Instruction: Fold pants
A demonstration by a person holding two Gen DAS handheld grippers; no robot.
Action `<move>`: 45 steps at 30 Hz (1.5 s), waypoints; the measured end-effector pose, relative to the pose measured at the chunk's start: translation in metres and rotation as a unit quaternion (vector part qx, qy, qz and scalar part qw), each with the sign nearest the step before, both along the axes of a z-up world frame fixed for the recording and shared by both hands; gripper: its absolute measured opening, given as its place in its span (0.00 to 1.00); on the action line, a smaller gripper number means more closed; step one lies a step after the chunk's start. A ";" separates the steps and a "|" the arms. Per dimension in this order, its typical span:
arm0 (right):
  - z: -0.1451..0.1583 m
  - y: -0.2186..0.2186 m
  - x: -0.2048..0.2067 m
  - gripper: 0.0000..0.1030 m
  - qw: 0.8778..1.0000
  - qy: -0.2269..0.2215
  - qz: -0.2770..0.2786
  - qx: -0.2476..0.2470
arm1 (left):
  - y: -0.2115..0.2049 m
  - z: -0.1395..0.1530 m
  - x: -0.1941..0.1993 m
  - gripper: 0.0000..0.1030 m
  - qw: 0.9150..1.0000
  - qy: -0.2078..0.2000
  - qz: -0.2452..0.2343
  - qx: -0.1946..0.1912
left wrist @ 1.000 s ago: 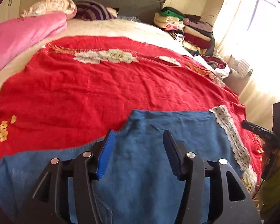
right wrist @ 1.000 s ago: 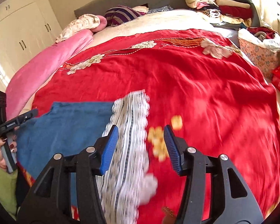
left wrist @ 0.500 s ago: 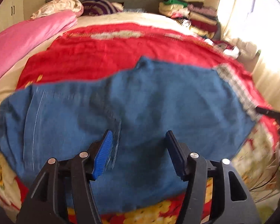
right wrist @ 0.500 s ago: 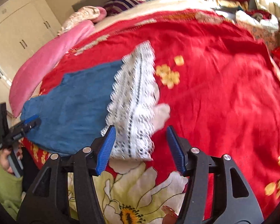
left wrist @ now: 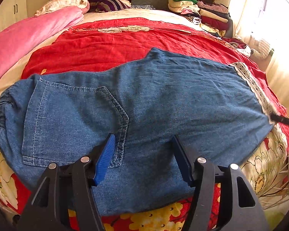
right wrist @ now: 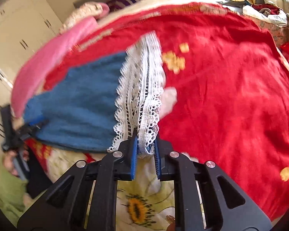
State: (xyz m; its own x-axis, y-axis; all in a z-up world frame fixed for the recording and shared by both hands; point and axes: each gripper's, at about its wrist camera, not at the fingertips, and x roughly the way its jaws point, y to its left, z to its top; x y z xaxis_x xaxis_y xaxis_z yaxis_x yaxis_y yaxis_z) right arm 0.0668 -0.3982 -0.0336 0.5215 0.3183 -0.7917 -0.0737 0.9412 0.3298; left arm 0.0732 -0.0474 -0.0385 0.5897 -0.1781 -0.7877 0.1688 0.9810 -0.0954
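While the pants (left wrist: 144, 104) lie flat across the red bedspread (left wrist: 109, 44), with the waistband at 9 o'clock and the lace hem (left wrist: 248, 79) at 3 o'clock, I judge that no cross fold is made yet. My left gripper (left wrist: 142, 154) hangs with fingers spread over the denim near the pocket, holding nothing. My right gripper (right wrist: 145, 150) is pressed together on the lace hem, so the leg end seems ready to go toward the waistband.

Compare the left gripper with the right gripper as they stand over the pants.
The left gripper has its jaws wide apart, holding nothing; the right gripper has its jaws closed on the lace hem.
The left gripper is over the pants near the back pocket; the right gripper is at the leg end.
Both have blue pads.
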 end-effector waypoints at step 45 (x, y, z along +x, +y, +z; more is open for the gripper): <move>-0.005 0.116 0.060 0.61 0.990 -0.056 0.069 -0.107 | 0.043 0.000 0.063 0.66 0.999 -0.002 0.040 0.016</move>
State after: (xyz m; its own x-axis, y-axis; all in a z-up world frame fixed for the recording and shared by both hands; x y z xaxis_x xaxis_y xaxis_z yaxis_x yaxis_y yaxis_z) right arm 0.1269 -0.2821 -0.0383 0.5726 0.2232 -0.7889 -0.2311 0.9671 0.1058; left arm 0.1365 -0.0041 -0.0387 0.6048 -0.1059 -0.7893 0.0909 0.9938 -0.0637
